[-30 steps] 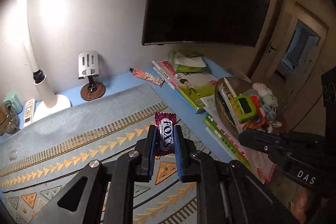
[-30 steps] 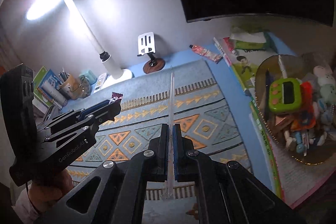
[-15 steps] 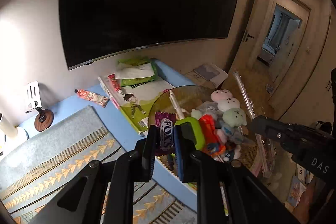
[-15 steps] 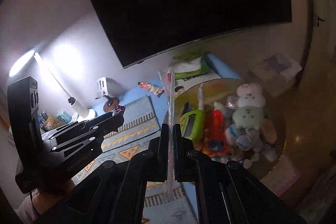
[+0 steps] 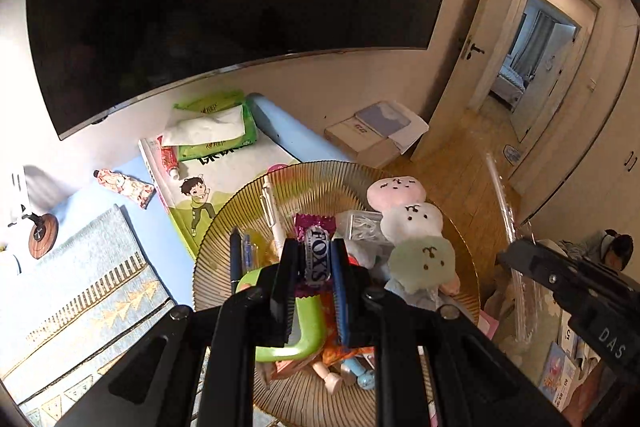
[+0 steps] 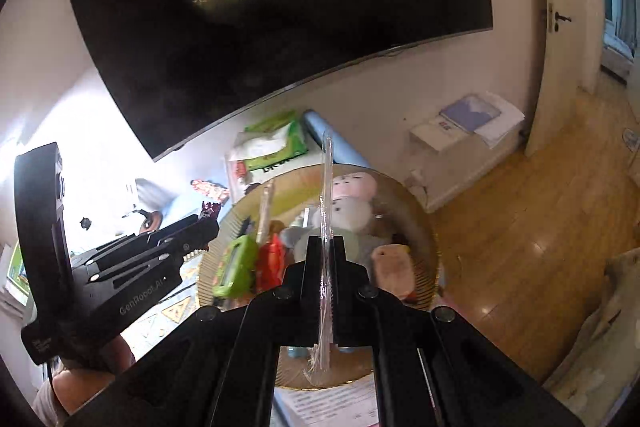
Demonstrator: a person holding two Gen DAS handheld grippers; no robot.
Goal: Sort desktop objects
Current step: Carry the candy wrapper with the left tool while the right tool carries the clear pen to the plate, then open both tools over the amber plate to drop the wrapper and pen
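The left gripper (image 5: pixel 316 263) is clamped on a candy (image 5: pixel 317 258) above the gold tray (image 5: pixel 460 251), and the right gripper (image 6: pixel 327 259) pinches a clear wrapper (image 6: pixel 327 195) over the same tray. The tray already holds plush toys (image 5: pixel 412 223), pens (image 5: pixel 236 259) and a green timer (image 6: pixel 234 265), so much looks sorted. Both held items remain to be dropped in, and a tube (image 5: pixel 125 183) lies on the desk (image 5: pixel 152 235).

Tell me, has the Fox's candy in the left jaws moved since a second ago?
Yes. The Fox's candy, clamped in the left gripper, has travelled right, from over the patterned mat to above the gold bowl.
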